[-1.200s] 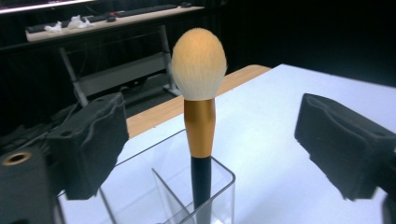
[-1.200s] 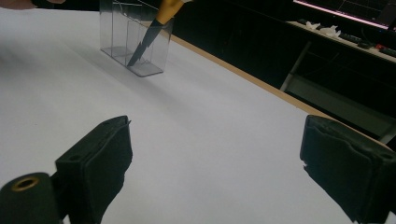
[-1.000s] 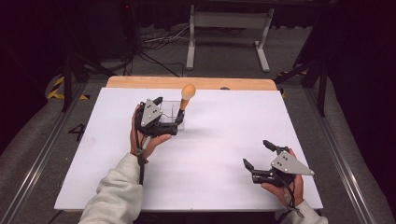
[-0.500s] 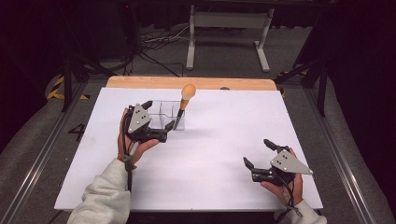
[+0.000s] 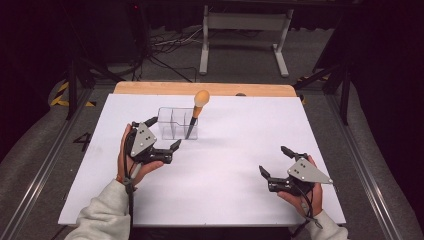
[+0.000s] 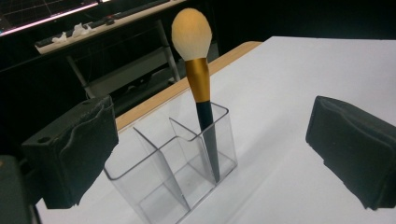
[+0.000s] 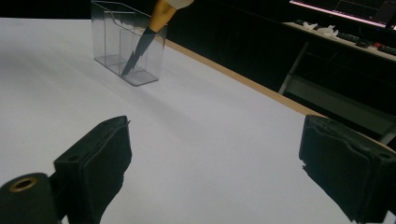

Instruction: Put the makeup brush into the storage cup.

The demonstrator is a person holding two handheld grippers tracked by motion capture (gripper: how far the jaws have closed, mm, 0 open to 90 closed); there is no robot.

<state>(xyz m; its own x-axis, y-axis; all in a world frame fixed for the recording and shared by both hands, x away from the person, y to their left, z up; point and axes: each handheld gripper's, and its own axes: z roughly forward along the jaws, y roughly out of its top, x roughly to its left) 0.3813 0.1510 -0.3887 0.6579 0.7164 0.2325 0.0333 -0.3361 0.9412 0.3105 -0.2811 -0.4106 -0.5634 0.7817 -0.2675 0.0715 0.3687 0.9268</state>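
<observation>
Two pairs of tongs, both spread and gripping nothing: left tongs (image 5: 162, 134) just beside the clear organizer (image 5: 178, 123), right tongs (image 5: 278, 161) well apart at the desk's (image 5: 240, 200) near right. Makeup brush (image 6: 200, 88) leaning, head up, in the organizer's end compartment.

The worktop (image 5: 240, 165) has a white cover, and a wooden edge (image 5: 150, 88) shows at its far side. Behind it, a grey metal stand (image 5: 245, 30) and some black cables (image 5: 160, 50) are on the dark floor.
</observation>
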